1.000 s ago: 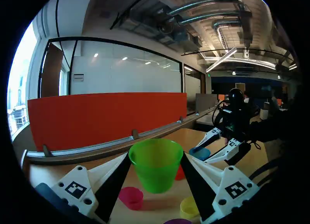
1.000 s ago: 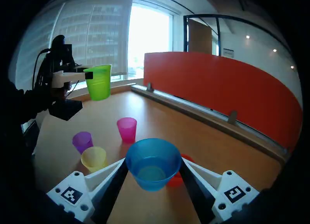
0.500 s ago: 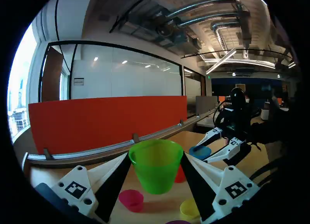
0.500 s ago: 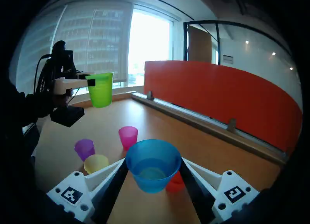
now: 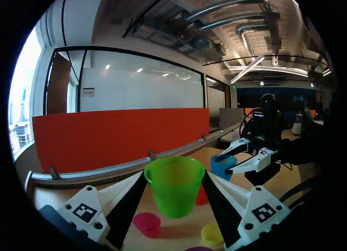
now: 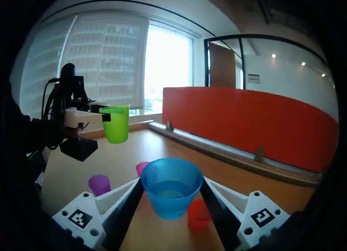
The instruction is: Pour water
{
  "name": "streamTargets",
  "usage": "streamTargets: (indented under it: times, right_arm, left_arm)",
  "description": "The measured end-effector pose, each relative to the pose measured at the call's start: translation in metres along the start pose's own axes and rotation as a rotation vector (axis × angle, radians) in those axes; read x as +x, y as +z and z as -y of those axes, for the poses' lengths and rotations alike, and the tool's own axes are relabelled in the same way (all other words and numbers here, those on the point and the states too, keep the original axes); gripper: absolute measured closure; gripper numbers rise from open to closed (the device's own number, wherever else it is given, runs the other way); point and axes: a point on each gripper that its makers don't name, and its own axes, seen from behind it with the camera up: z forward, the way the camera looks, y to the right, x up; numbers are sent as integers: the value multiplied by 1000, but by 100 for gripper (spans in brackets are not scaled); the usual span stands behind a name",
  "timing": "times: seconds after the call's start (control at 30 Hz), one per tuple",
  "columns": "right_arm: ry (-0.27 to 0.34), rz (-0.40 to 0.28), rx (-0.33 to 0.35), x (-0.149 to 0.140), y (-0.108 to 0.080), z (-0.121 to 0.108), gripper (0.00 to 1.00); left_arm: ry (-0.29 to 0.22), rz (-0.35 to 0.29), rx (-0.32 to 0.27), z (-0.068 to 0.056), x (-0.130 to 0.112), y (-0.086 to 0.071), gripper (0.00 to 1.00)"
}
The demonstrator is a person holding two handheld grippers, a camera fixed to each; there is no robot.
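Observation:
My left gripper [image 5: 173, 188] is shut on a green cup [image 5: 174, 190], held upright above the wooden table [image 5: 173, 233]. In the right gripper view the green cup [image 6: 115, 123] hangs at the left in the left gripper [image 6: 106, 117], with a hand behind it. My right gripper [image 6: 171, 192] is shut on a blue cup [image 6: 171, 188] with a little water at its bottom. In the left gripper view the blue cup [image 5: 222, 165] sits in the right gripper [image 5: 232, 159], raised at the right and level with the green cup's rim.
Small cups stand on the table: pink [image 5: 147, 223], yellow [image 5: 211, 235], red [image 6: 198, 213], purple [image 6: 99, 184]. An orange partition [image 6: 256, 120] with a metal rail [image 6: 225, 152] runs along the table's far edge. Windows lie behind the left gripper.
Both grippers have risen with their cups. The blue cup now stands higher in the left gripper view, and the table cups have slid lower in the right gripper view.

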Motion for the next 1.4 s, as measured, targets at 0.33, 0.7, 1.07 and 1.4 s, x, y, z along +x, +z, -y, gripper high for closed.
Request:
streamTargets:
  times: [0.33,0.7,1.07,1.4]
  right_arm:
    - [-4,-70,-5,26,-1,0,9]
    - [-6,-122,-25,41,-2,-2,9]
    - [-8,-154,-32,56,-4,1,9]
    - [-12,-161,-35,61,-5,2,9]
  left_arm:
    - [4,-1,-1,-2,1,-2,12]
    - [3,-4,-4,-5,3,-3,12]
    - [5,4,-7,-7,3,-4,12]
    - [6,6,-17,-11,3,-5,12]
